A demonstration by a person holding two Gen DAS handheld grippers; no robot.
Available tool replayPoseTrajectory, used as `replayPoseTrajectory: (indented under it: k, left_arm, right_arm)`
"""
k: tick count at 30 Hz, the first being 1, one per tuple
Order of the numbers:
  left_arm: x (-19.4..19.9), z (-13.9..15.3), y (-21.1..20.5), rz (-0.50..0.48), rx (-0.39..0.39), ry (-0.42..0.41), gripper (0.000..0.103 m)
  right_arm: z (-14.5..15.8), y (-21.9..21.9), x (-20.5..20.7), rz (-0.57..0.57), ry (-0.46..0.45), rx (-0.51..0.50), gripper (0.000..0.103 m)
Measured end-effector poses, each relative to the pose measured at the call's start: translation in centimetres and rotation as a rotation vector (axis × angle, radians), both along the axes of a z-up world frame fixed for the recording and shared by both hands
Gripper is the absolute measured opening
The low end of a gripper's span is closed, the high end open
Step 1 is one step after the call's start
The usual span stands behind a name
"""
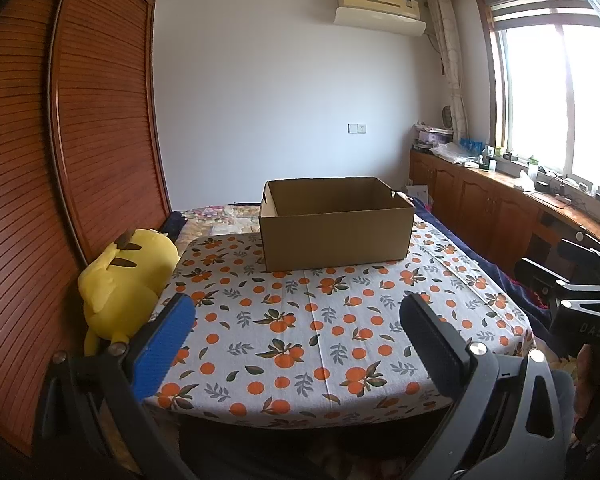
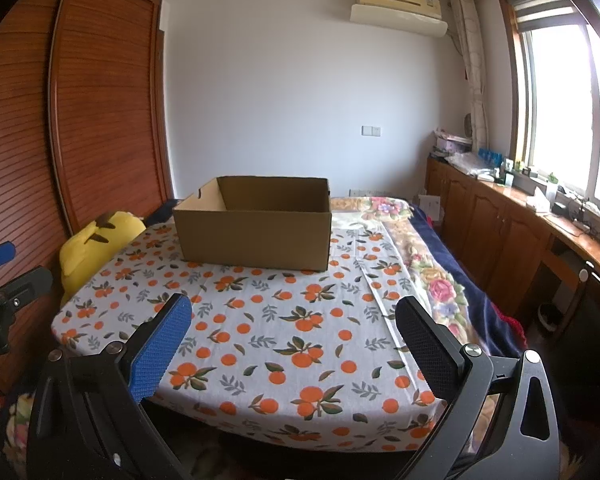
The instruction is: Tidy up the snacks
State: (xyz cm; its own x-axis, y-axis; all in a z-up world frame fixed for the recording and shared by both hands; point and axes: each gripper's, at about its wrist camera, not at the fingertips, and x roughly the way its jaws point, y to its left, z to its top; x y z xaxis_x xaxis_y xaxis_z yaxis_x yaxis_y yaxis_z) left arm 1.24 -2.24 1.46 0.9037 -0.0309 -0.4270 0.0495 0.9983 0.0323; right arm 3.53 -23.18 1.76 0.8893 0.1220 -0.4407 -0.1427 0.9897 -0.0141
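The table draped in a white cloth printed with oranges and leaves fills both views, bare in front. At its far side sits the open brown cardboard box, upright, nothing visible inside — no snacks show anywhere, so whatever is to be sorted lies out of view. A yellow plush toy leans at the table's left edge against the slatted wooden wardrobe. The left gripper and right gripper both hover over the near edge, jaws spread wide, holding nothing. Likely risks: a reach snagging the loose cloth and dragging the light box — or brushing the toy off.
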Motion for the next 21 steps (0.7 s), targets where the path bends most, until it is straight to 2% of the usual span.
replayPoseTrajectory:
  k: [21]
  left_arm:
    - [-0.16, 0.11, -0.04, -0.001, -0.001, -0.003, 0.103]
  right_arm:
    - [0.07, 0.15, -0.06, -0.002, -0.002, -0.004, 0.103]
